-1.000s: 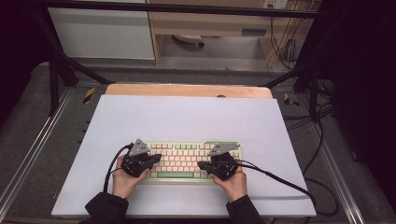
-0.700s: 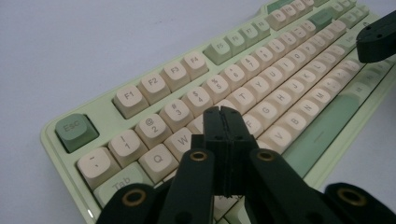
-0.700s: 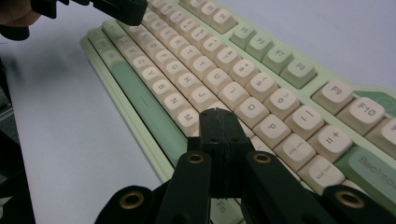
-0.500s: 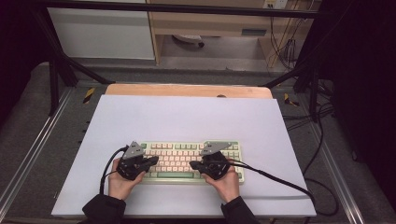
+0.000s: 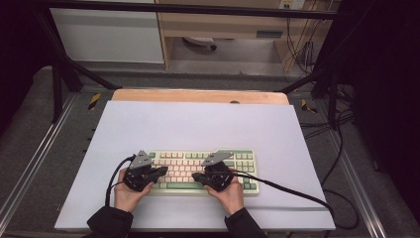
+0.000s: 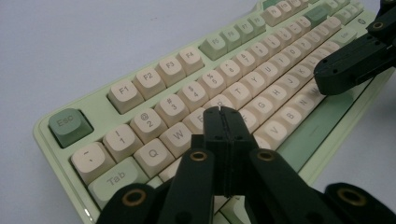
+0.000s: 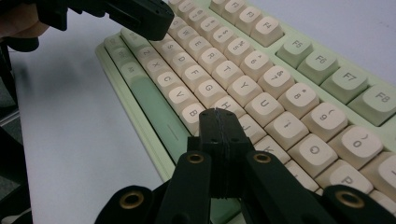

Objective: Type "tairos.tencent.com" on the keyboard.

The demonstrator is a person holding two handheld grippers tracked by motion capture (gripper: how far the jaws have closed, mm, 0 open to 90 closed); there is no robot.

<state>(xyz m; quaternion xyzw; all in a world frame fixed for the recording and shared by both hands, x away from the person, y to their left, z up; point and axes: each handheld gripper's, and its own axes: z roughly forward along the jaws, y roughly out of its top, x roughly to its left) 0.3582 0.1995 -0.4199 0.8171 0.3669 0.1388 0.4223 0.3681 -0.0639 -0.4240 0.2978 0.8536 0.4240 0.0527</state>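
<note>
Both matte black claws, left claw [image 6: 223, 116] and right claw [image 7: 219, 116], pressed together over glossy, rounded cream-and-green keyboard [image 5: 198, 168].

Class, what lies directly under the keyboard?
The keyboard rests on a pale sheet covering the table. Whatever lies directly beneath the keyboard's body is hidden.
</note>
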